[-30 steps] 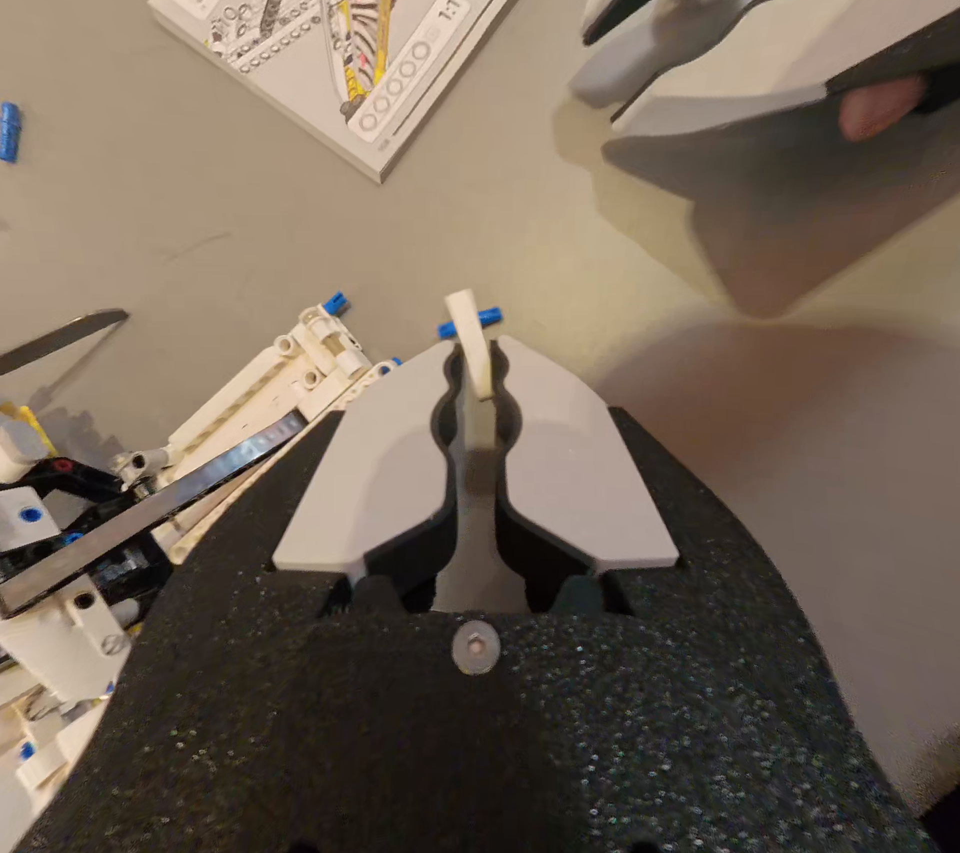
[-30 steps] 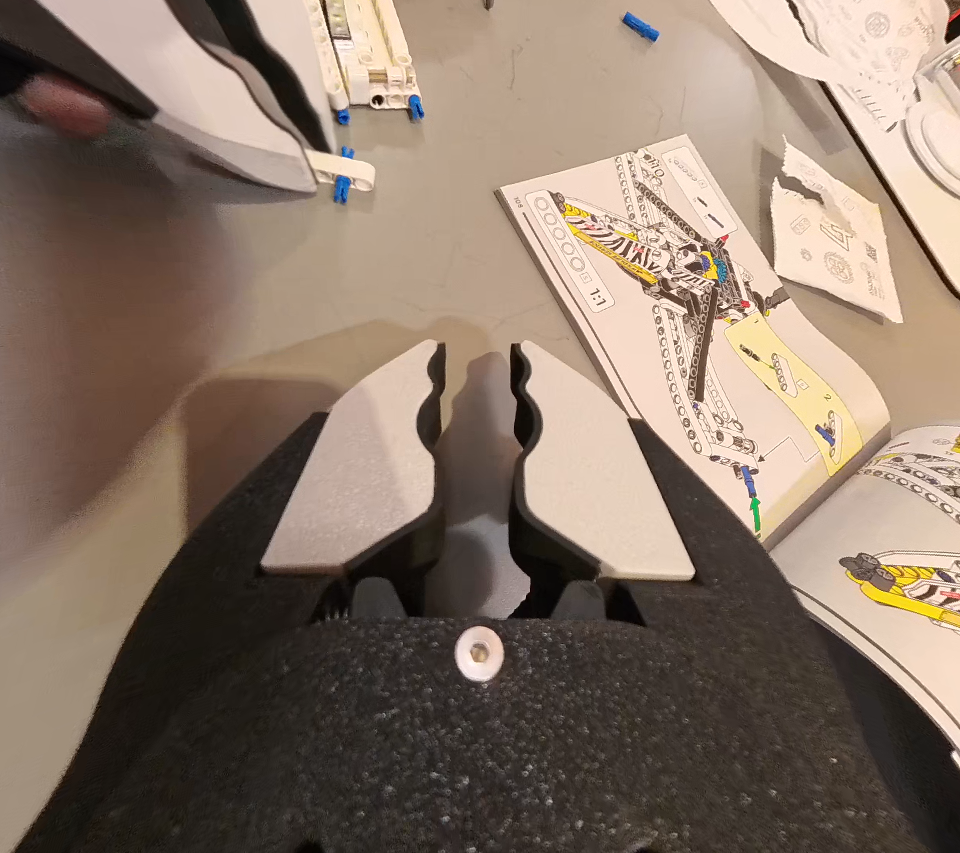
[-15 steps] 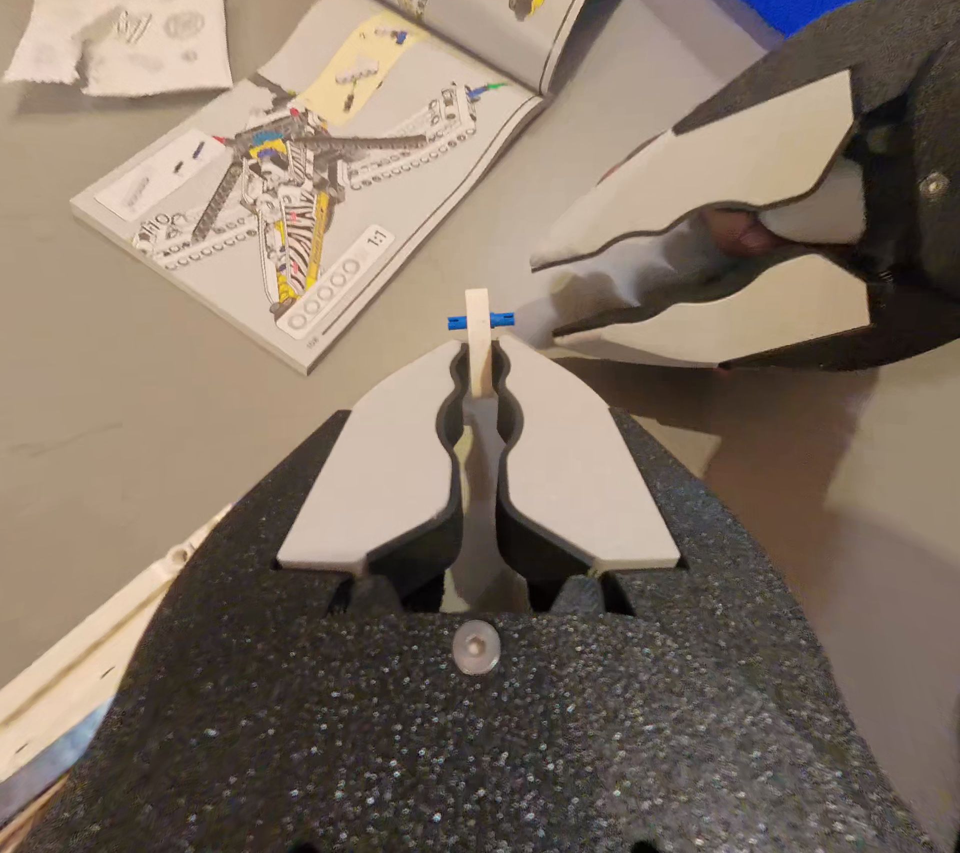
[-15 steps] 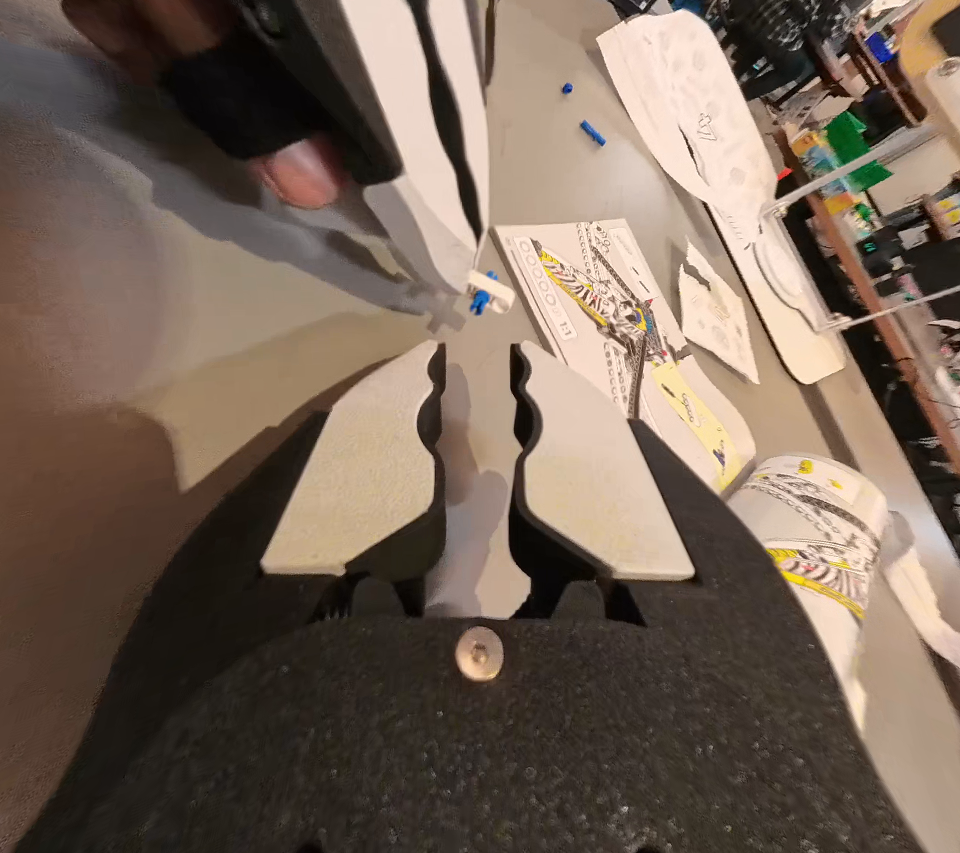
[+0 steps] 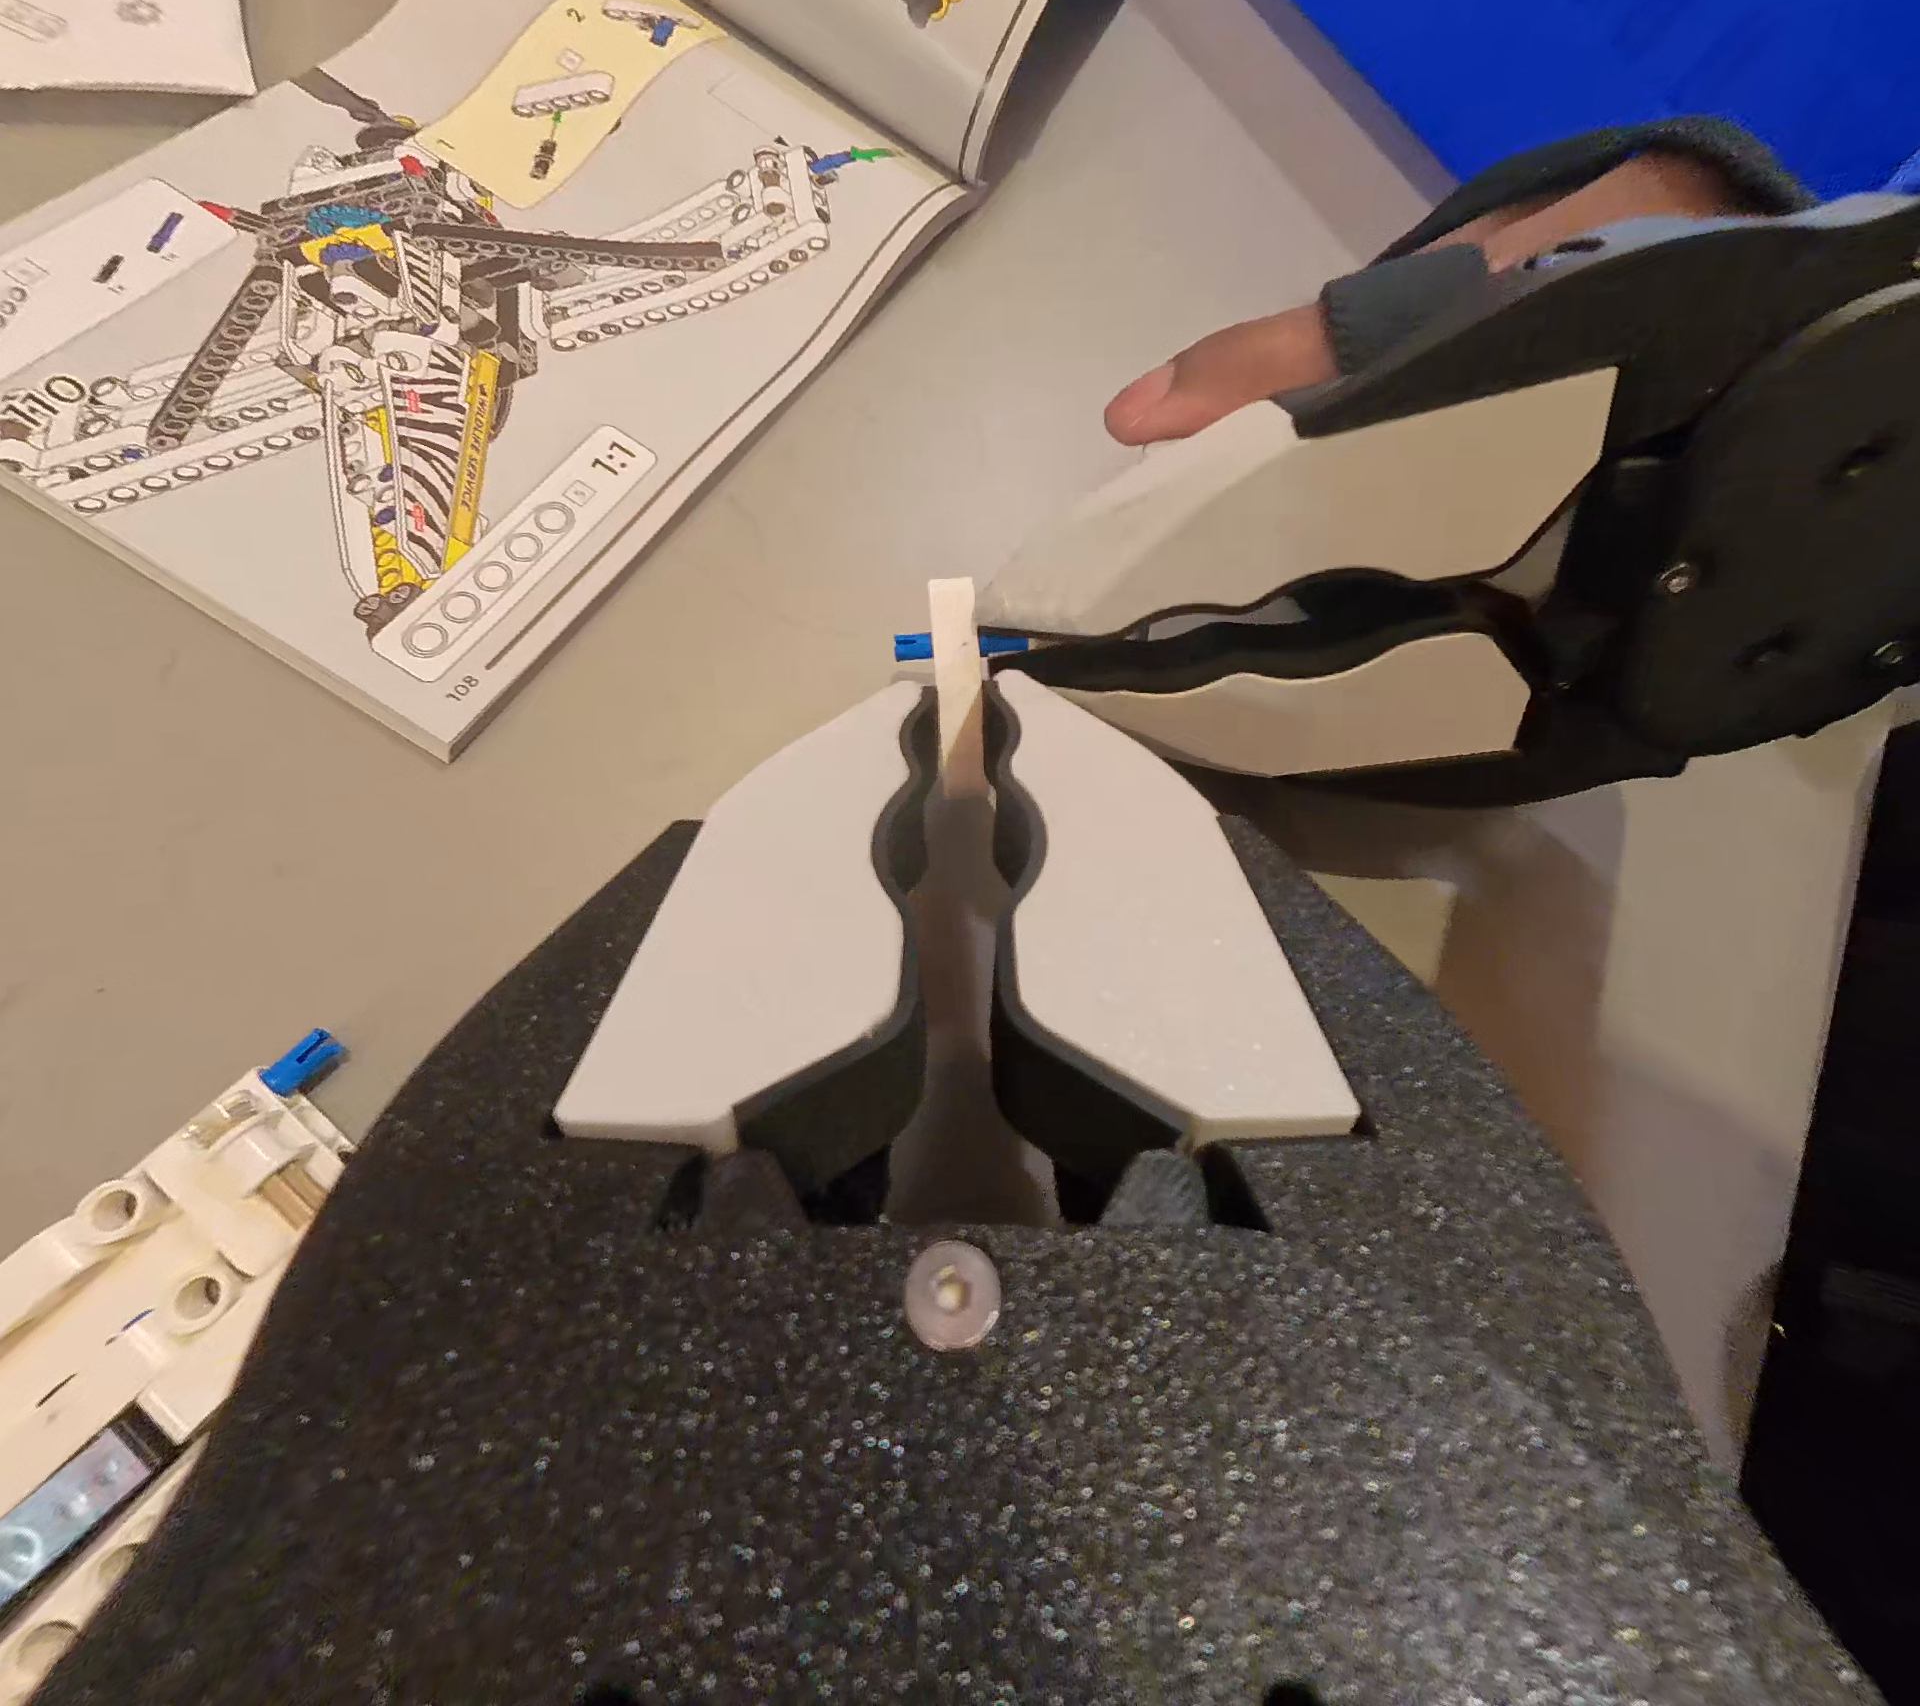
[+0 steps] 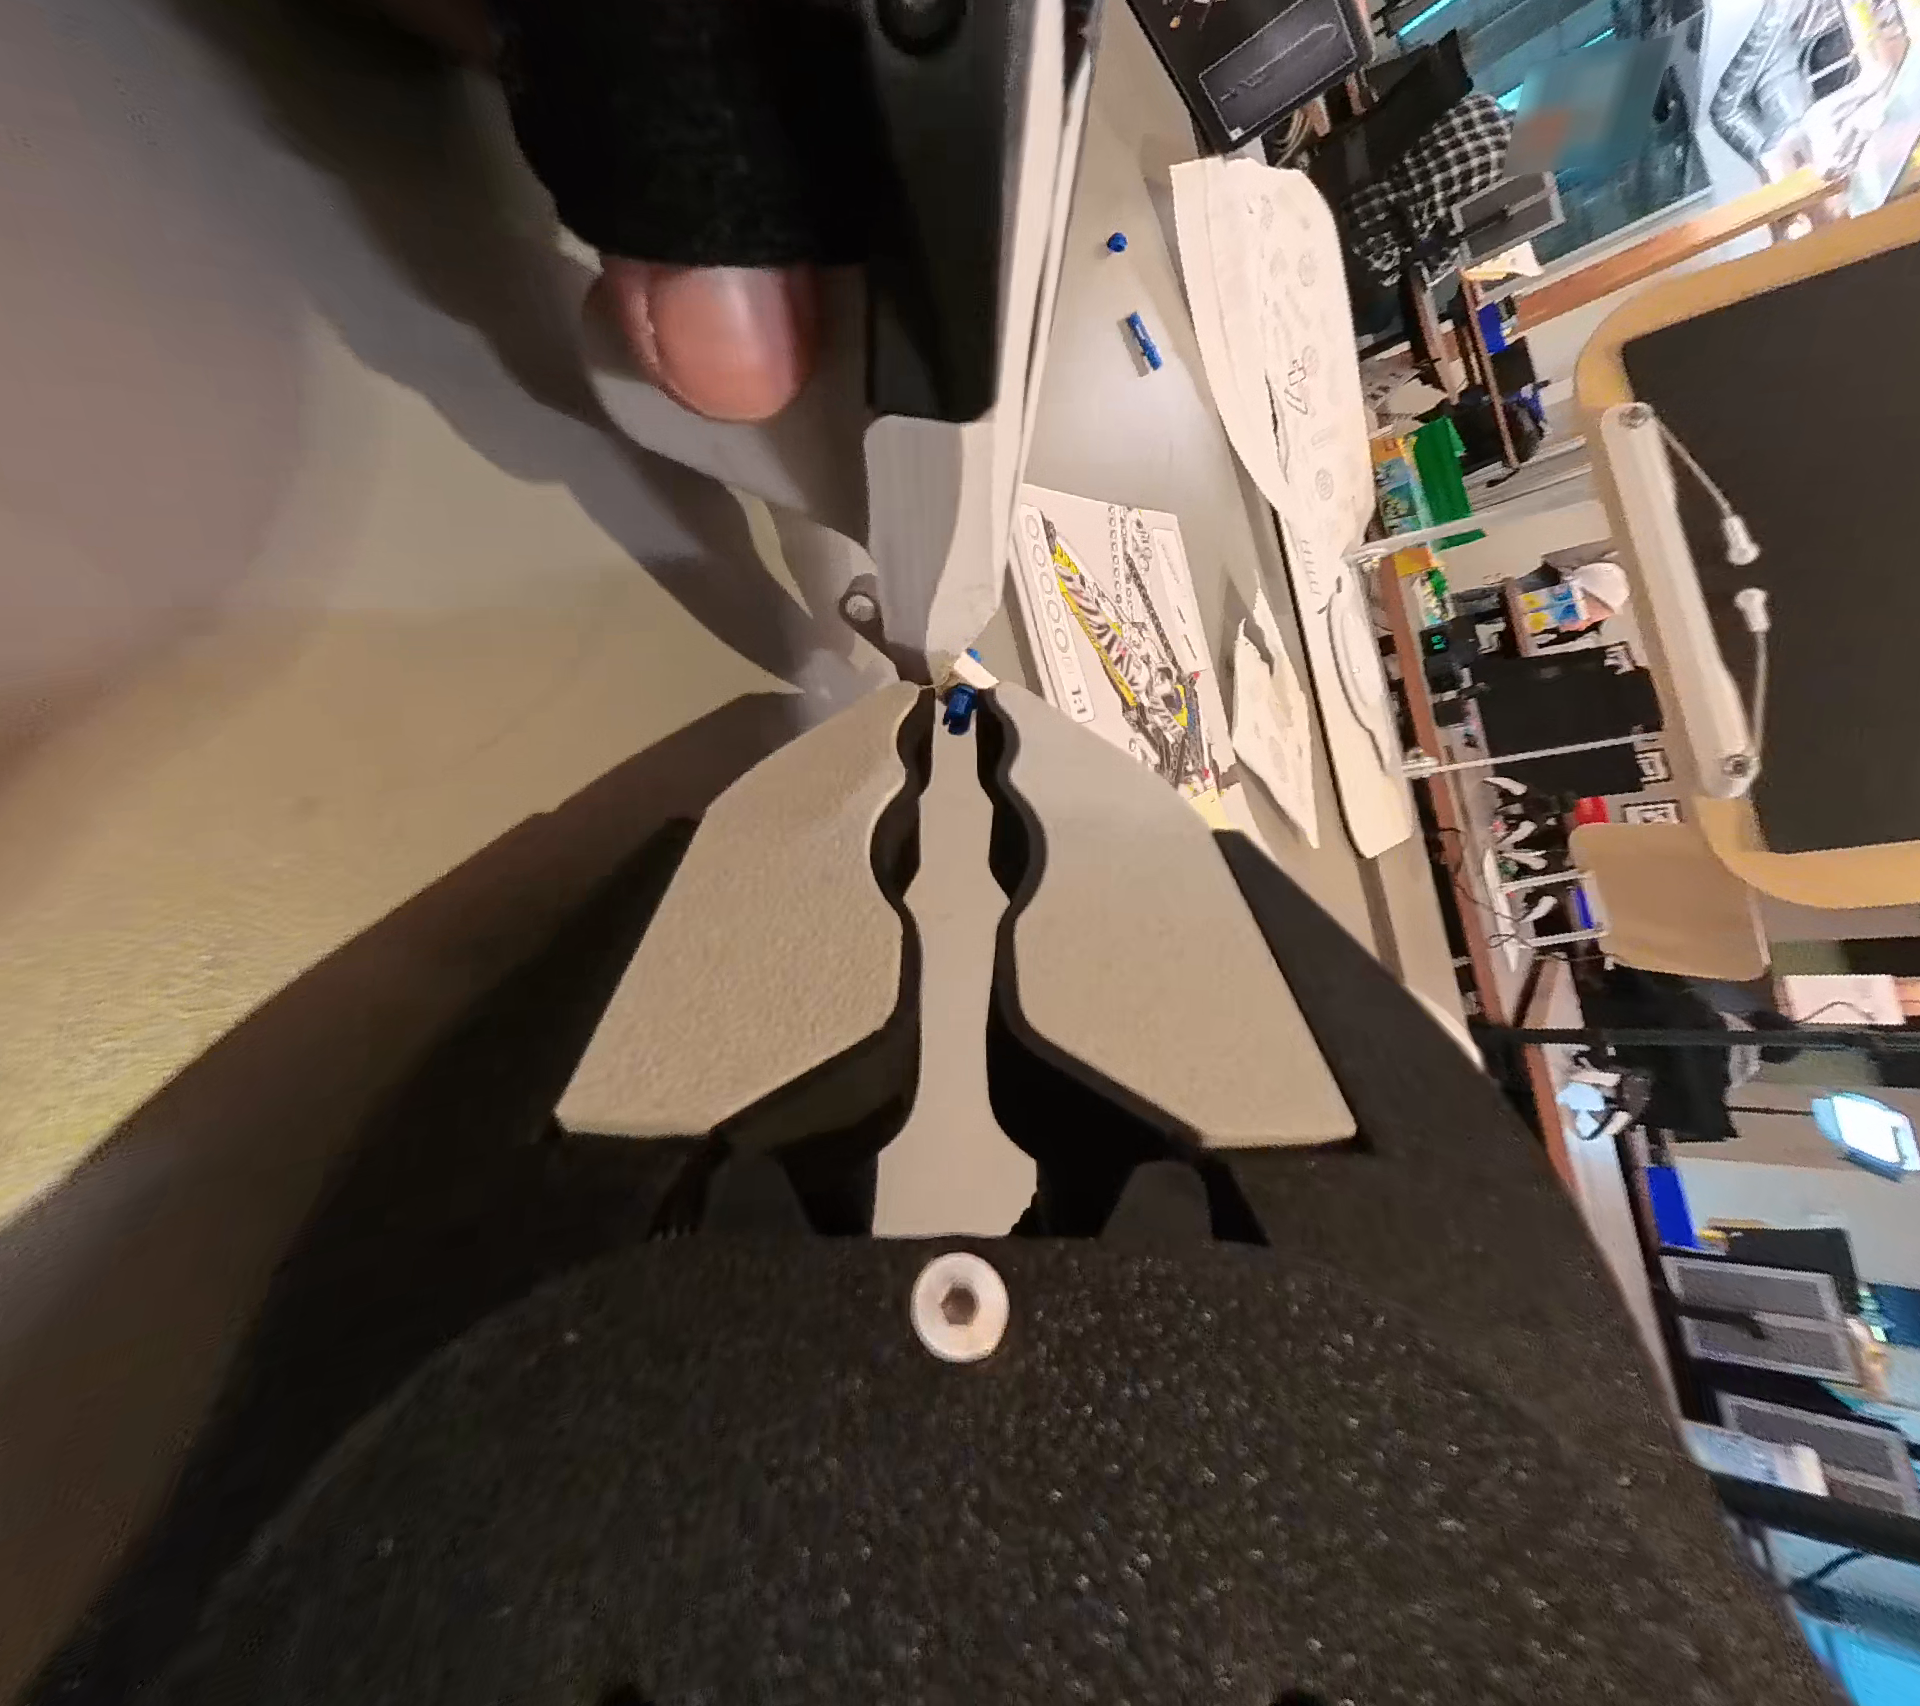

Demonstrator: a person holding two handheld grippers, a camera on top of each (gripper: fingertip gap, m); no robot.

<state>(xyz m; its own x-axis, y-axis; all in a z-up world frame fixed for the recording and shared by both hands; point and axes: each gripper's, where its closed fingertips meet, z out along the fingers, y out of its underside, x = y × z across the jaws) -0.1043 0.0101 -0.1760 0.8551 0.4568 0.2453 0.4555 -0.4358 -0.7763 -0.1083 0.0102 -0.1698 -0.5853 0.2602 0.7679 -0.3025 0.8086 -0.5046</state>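
Beam (image 5: 957, 669) (pin seemingly pinched) in tool (image 5: 961, 700)

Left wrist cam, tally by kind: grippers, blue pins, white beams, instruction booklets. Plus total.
Grippers: 2, left gripper and right gripper
Blue pin: 2, one through the beam, one on the white assembly
White beam: 1
Instruction booklet: 1
Total: 6

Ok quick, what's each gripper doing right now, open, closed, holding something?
Left gripper: closed on a white beam that has a blue pin through it.
Right gripper: closed on the pin's other end.
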